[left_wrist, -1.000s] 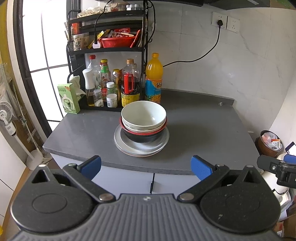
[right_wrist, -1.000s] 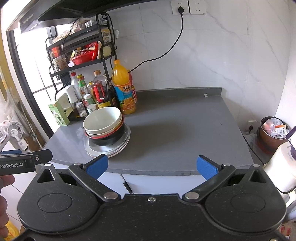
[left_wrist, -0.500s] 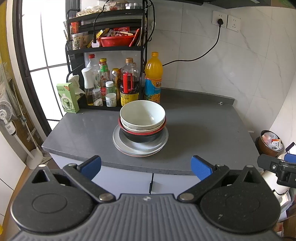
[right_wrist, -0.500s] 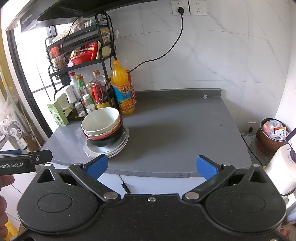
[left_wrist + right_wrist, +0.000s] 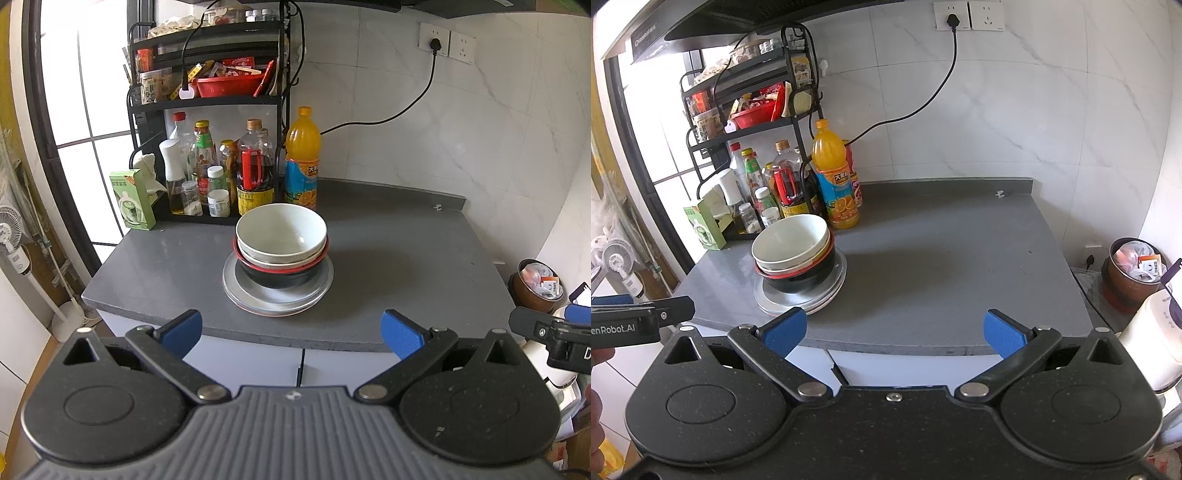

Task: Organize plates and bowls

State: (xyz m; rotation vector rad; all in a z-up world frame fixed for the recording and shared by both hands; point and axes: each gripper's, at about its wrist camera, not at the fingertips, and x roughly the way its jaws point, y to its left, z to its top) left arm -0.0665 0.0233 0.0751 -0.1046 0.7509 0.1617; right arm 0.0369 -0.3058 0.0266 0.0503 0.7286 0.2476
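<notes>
Centrally on the counter point(image 5: 406, 266) sat the bowls point(image 5: 281, 236), nested atop the plates point(image 5: 277, 299), just before the bottles point(image 5: 255, 173). Left gripper point(image 5: 291, 328) and right gripper point(image 5: 893, 330) hung released, short of the counter. Could topple if nudged off-centre

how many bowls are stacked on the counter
3 visible, all nested in one stack on the plates: a white bowl on top, a second pale bowl under it, and a black bowl with a red rim lowest. More could be hidden inside.
</notes>
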